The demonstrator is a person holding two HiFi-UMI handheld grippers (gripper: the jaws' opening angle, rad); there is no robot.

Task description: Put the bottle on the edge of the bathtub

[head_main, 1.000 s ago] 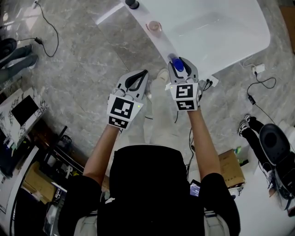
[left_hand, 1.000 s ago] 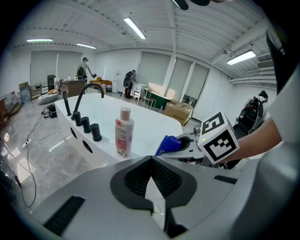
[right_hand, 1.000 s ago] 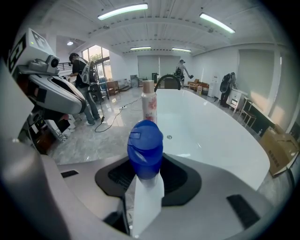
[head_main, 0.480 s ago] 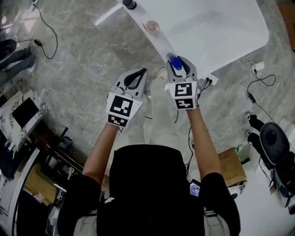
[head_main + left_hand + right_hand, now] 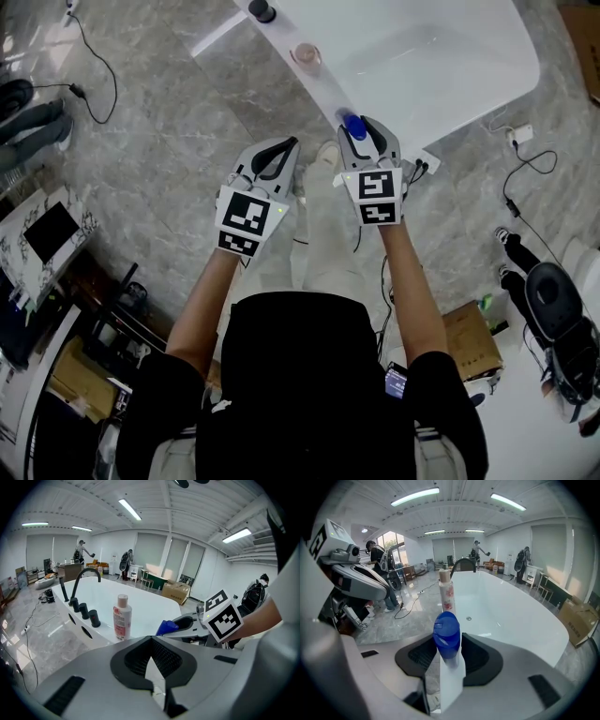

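A white bottle with a blue cap (image 5: 353,123) is upright in my right gripper (image 5: 363,131), which is shut on it at the near end of the white bathtub's rim (image 5: 326,88). In the right gripper view the blue cap (image 5: 446,638) rises between the jaws, with the tub basin (image 5: 506,602) beyond. My left gripper (image 5: 292,149) hangs over the floor left of the tub, shut on nothing; its jaw tips (image 5: 151,638) meet. From there I see the right gripper (image 5: 190,622) holding the blue cap (image 5: 166,628).
A pink-capped bottle (image 5: 305,54) stands farther along the rim, with black faucet knobs (image 5: 261,10) and a curved faucet (image 5: 83,576) beyond it. Cables and a power strip (image 5: 521,141) lie on the marble floor. A cardboard box (image 5: 469,343) sits to the right.
My right gripper with the bottle has edged slightly forward toward the tub rim. The left gripper has hardly moved.
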